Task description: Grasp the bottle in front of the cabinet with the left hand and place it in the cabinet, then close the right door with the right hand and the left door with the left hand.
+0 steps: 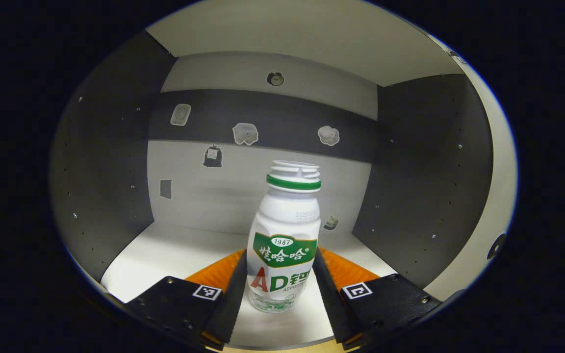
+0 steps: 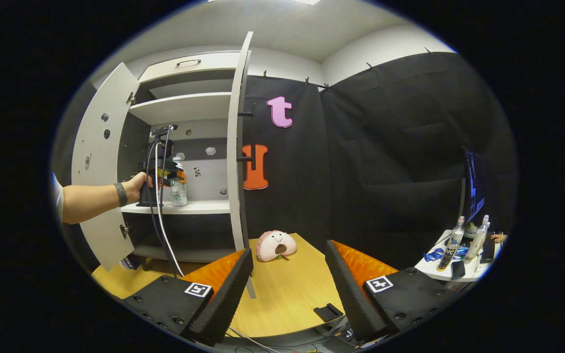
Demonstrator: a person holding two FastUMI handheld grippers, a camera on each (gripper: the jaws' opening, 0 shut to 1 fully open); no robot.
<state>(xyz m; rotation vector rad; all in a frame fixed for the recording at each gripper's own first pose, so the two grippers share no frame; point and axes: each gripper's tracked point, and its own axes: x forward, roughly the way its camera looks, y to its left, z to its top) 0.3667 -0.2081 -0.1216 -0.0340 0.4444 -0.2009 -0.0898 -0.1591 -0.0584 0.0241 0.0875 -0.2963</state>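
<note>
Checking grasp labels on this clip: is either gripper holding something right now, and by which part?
The left gripper brackets the bottle at its lower body, on the cabinet shelf; whether both fingers press it cannot be told. The right gripper is open and empty.

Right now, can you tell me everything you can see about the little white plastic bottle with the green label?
The little white plastic bottle with the green label stands upright on the cabinet's pale shelf. It has a green ring under an open, capless threaded neck, red letters below the label, and a clear base. It sits between the fingers of the left gripper, which flank it closely; whether they press on it cannot be told. In the right gripper view it shows small, inside the open cabinet.
</note>
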